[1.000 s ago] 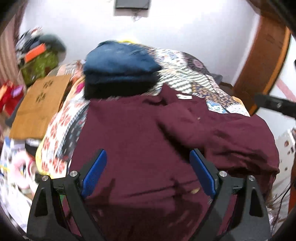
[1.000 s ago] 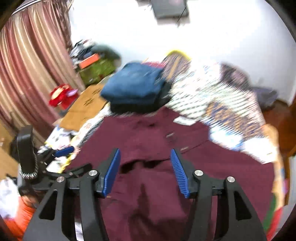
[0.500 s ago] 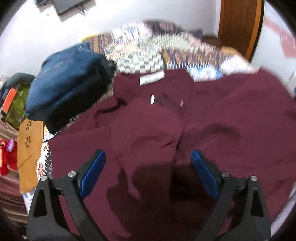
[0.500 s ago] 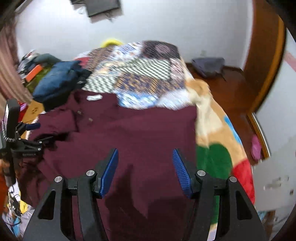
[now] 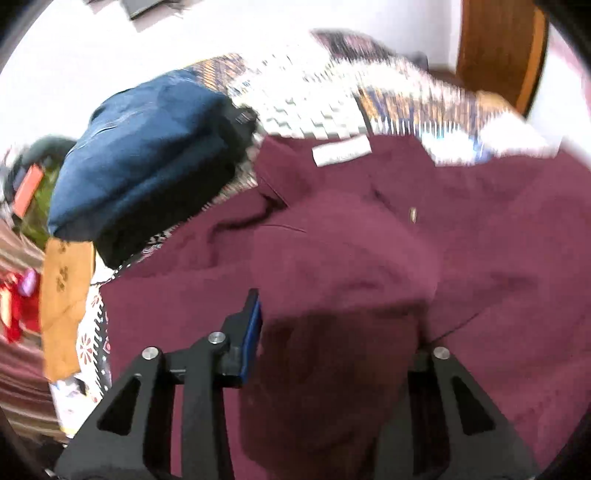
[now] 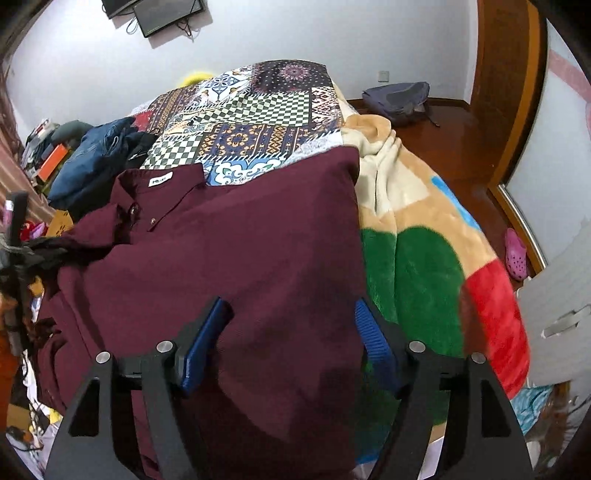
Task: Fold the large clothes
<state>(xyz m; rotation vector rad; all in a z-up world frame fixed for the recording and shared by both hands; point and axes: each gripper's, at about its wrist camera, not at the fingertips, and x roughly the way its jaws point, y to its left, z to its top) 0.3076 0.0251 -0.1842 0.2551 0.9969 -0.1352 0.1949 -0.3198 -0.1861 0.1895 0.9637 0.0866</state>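
Left wrist: left fingers (image 5: 253,328) just clenched rumpled maroon shirt (image 5: 369,258); right fingers (image 6: 373,339) just spread.

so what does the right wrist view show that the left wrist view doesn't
Only the right wrist view shows the fleece blanket with green and red patches, the grey backpack on the floor, the pink clog, the wall screen, and the right gripper, jaws open over the shirt's edge.

Only the left wrist view shows the left gripper, whose jaws have just been closing on a raised fold of the shirt.

Both show the maroon shirt with its white collar label, the blue folded clothes and the patchwork bedspread.
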